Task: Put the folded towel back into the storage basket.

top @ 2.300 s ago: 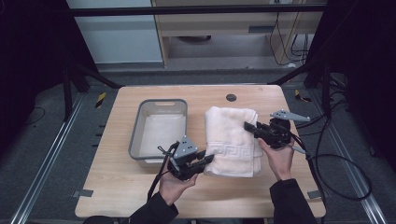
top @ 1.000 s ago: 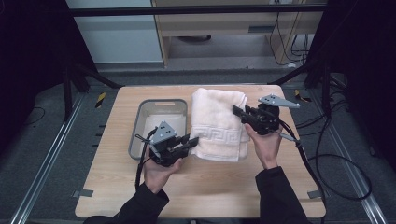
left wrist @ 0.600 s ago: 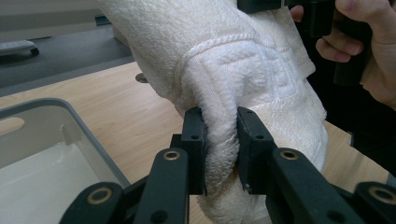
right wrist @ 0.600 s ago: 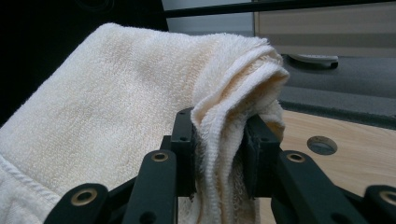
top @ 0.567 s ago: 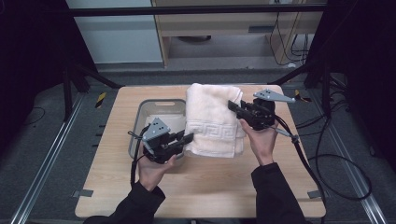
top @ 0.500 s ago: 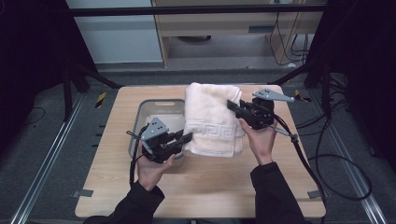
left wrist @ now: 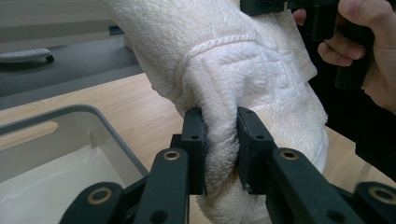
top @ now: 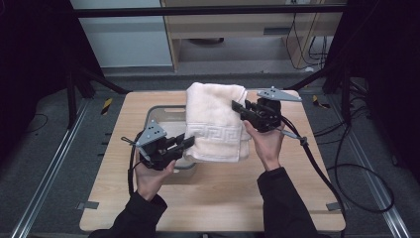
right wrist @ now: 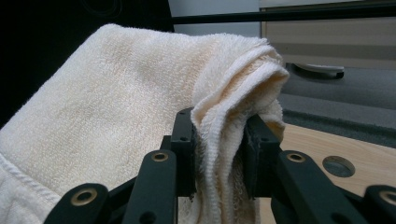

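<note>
Two dark-sleeved forearms come in from the near edge of the light wooden table (top: 218,198). The left hand (top: 148,176) holds the left gripper (top: 187,142) low over the near rim of the grey rectangular plastic tub (top: 163,110), pointing right; its jaws are clenched on a thick fold at the near left edge of the folded cream terry towel with a key-pattern border (top: 218,121), the cloth bulging between them in the left gripper view (left wrist: 219,140). Farther in, the right hand (top: 267,144) is raised, palm toward the towel, and carries the right gripper (top: 236,107) pointing left. Its jaws are closed on the towel's far right edge, several layers pinched between them (right wrist: 219,135). The towel hangs lifted between both grippers, partly above the tub.
</note>
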`<state>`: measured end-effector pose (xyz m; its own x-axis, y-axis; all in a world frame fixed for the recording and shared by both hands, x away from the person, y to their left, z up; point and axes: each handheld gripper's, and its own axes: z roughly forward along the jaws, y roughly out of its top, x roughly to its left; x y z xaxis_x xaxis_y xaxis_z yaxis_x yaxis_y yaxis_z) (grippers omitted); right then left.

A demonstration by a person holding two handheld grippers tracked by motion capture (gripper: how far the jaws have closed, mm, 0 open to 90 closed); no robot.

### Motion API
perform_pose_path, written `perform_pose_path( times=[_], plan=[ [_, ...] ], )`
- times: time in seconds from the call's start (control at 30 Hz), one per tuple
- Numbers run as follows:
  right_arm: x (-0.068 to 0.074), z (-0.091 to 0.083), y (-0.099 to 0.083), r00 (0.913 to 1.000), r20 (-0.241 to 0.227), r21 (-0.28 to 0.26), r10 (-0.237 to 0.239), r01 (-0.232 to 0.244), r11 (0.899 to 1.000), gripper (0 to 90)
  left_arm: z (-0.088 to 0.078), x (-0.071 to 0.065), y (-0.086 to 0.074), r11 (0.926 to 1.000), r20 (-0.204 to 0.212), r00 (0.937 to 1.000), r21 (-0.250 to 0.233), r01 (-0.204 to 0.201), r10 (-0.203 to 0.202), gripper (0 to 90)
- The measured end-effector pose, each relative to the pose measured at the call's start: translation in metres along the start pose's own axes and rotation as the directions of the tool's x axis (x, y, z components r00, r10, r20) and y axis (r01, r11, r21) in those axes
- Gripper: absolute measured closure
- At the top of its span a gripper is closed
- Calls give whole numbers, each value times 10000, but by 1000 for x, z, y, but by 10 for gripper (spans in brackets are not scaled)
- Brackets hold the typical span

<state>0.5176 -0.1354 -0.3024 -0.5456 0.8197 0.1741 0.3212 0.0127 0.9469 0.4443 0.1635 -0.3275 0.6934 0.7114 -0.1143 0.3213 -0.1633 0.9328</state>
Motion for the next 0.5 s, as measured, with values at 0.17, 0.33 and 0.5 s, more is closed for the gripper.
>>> perform_pose_path(
  times=[0.17,0.33,0.5],
  plan=[
    [6,6,2,10000,-94,-17,-28,28,10000,697,-6,5,-1,10000,-79,10000,-37,50,-50,745],
    [15,15,5,9998,-142,-36,-155,154,9999,697,-14,13,-2,9998,-209,9997,-147,139,-142,744],
    [23,23,7,9995,-214,-29,-218,218,9998,697,-19,19,-4,9995,-283,9993,-197,230,-236,745]
  ],
)
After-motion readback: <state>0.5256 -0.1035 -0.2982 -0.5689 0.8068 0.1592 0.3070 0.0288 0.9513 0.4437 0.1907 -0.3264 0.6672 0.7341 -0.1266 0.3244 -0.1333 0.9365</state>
